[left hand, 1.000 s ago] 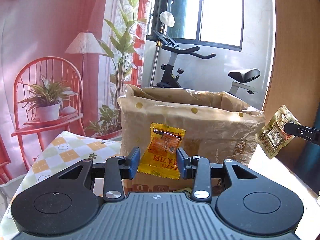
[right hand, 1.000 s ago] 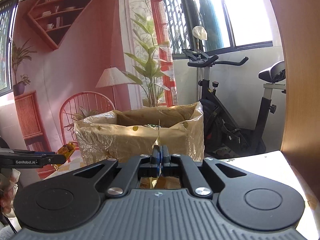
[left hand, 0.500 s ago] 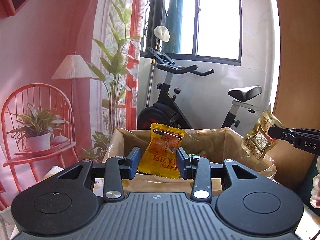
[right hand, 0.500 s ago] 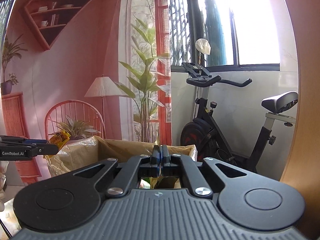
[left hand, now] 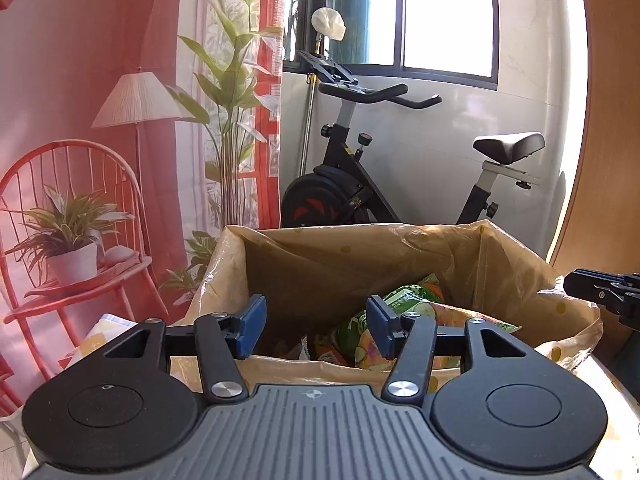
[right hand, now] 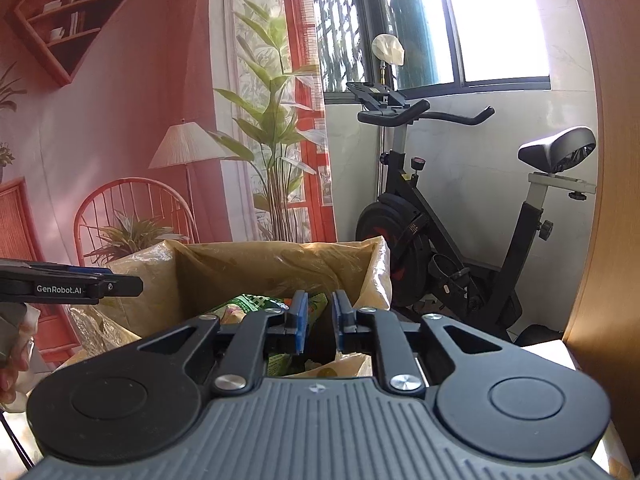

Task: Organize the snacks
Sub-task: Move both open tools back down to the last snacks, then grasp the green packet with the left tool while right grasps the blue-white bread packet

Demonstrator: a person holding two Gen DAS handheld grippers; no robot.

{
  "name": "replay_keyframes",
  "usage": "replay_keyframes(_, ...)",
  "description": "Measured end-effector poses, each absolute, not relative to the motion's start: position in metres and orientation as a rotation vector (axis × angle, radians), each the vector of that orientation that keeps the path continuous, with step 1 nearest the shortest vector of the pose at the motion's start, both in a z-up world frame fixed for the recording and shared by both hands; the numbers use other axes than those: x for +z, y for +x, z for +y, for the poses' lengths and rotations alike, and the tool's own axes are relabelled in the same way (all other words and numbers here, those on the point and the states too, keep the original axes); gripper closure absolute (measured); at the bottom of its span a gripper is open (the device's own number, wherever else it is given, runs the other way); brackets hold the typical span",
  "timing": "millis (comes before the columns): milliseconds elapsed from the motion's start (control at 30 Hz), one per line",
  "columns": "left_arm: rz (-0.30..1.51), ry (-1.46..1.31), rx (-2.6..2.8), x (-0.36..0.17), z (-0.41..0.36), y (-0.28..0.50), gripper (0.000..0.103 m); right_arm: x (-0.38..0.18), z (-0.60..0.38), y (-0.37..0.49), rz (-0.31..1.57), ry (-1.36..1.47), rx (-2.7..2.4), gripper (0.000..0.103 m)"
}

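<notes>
Both the left gripper (left hand: 314,326) and right gripper (right hand: 319,317) hung with fingers apart and empty above the lined box (left hand: 520,264); the snack bags (left hand: 404,312) lay inside, below them.

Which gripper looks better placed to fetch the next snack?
Neither clearly: left gripper and right gripper both hang open and empty over the lined box. No loose snacks are in view.

My left hand-held gripper (left hand: 312,326) hangs over the near edge of the lined box (left hand: 360,256), blue pads spread wide with nothing between them. Inside the box I see a green snack bag (left hand: 404,312). At the box's right rim sits the right hand-held gripper (left hand: 600,294), tips only.
</notes>
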State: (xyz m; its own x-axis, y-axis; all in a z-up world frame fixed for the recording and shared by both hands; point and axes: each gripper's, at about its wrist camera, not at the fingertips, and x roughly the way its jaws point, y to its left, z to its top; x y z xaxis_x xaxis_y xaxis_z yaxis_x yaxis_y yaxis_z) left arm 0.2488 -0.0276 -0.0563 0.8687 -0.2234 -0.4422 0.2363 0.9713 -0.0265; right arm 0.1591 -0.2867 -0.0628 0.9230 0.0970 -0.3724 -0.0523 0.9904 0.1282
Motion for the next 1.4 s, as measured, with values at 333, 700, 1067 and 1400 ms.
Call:
replay_keyframes(333,0.485,0.011,-0.241,-0.039,0.002,0.196,0.042,-0.061,-0.275,0.116,0.388,0.154,0.098,0.079)
replay_keyframes(700,0.591,-0.060,-0.275,-0.074,0.021,0.154,0.034,-0.081,-0.263,0.076,0.426,0.192,0.085,0.063)
replay_keyframes(1067,0.780,-0.132,-0.328,-0.150,-0.012,0.177,0.041,-0.145,-0.258,0.071,0.582,0.252,0.048,0.063)
replay_keyframes(1400,0.840,-0.057,-0.318,-0.192,-0.060,0.204,0.044,-0.179,-0.260,0.075,0.648,0.282,0.071,0.063)
